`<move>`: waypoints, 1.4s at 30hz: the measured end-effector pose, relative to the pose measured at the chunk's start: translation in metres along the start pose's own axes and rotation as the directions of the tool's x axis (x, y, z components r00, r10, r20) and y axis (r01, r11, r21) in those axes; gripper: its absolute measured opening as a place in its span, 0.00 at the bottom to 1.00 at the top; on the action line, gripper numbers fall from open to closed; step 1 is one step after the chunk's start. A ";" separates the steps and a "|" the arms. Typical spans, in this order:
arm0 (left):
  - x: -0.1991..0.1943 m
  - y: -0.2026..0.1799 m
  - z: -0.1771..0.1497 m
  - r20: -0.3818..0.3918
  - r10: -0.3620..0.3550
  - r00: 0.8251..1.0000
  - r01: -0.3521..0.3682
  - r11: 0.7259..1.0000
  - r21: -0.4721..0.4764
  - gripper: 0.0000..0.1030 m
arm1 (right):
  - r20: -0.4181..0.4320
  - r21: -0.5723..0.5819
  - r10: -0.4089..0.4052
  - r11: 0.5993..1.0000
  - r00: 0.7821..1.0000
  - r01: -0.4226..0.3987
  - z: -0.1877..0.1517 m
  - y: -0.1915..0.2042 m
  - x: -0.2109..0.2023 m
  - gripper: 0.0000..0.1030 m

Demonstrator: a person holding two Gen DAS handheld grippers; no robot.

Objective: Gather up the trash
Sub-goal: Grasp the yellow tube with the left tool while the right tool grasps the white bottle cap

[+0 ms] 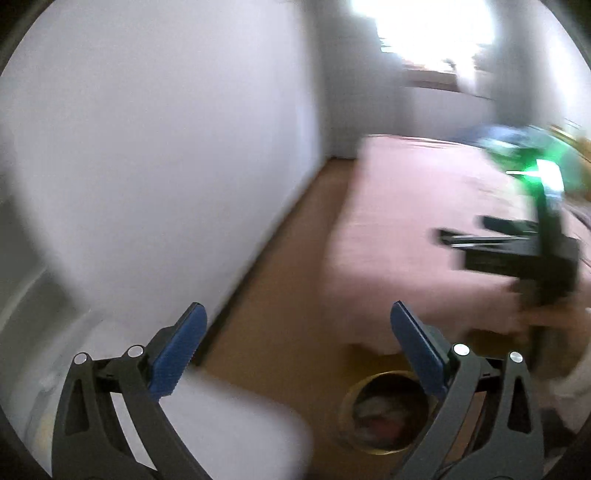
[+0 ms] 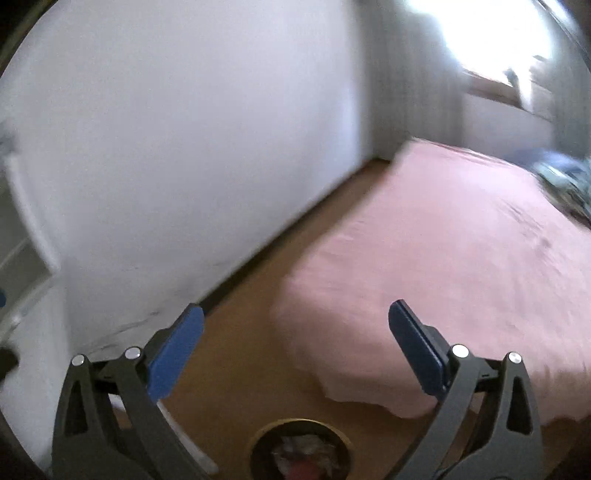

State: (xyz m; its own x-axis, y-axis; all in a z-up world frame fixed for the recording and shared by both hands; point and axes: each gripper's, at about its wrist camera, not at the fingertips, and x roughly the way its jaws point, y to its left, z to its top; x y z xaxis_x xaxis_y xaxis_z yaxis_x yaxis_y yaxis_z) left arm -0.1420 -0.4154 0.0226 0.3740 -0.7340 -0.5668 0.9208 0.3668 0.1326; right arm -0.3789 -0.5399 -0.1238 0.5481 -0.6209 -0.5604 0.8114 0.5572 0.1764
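Observation:
A round gold-rimmed bin [image 1: 384, 413] stands on the brown floor by the bed corner, with crumpled trash inside. It also shows in the right wrist view [image 2: 301, 452] at the bottom edge. My left gripper [image 1: 295, 321] is open and empty, above the floor and to the upper left of the bin. My right gripper [image 2: 295, 321] is open and empty, above the floor just beyond the bin. The right gripper also shows blurred in the left wrist view [image 1: 517, 251], over the bed, with a green light on it.
A bed with a pink sheet [image 2: 443, 258] fills the right side. A white wall [image 2: 184, 147] runs along the left, with a strip of brown floor [image 2: 280, 273] between. A white rounded object [image 1: 236, 428] sits at lower left. Blue-green bedding [image 2: 565, 177] lies at the bed's far end. A bright window [image 2: 491, 33] is behind.

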 end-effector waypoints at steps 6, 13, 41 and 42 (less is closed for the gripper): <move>-0.028 0.210 -0.090 -0.239 0.328 0.914 -0.392 0.866 -0.309 0.94 | -0.112 -0.171 0.250 0.949 0.962 -0.267 -0.005 0.140 0.023 0.94; -0.026 0.347 -0.167 -0.440 0.343 0.830 -0.511 0.783 -0.355 0.86 | -0.208 -0.296 0.341 0.872 0.917 -0.391 -0.013 0.252 0.033 0.94; -0.062 0.441 -0.224 -0.362 0.284 0.888 -0.454 0.666 -0.592 0.12 | -0.519 -0.558 0.280 0.604 0.808 -0.568 -0.095 0.636 0.112 0.59; -0.062 0.441 -0.225 -0.361 0.279 0.890 -0.450 0.666 -0.594 0.12 | -0.512 -0.568 0.275 0.602 0.813 -0.561 -0.096 0.639 0.113 0.56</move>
State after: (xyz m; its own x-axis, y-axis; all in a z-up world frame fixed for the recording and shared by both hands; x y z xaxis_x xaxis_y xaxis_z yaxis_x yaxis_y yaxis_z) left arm 0.2158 -0.0800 -0.0669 0.5501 -0.3444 -0.7607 0.3795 0.9146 -0.1396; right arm 0.1819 -0.2008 -0.1520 0.5654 -0.0691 -0.8219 0.0656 0.9971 -0.0387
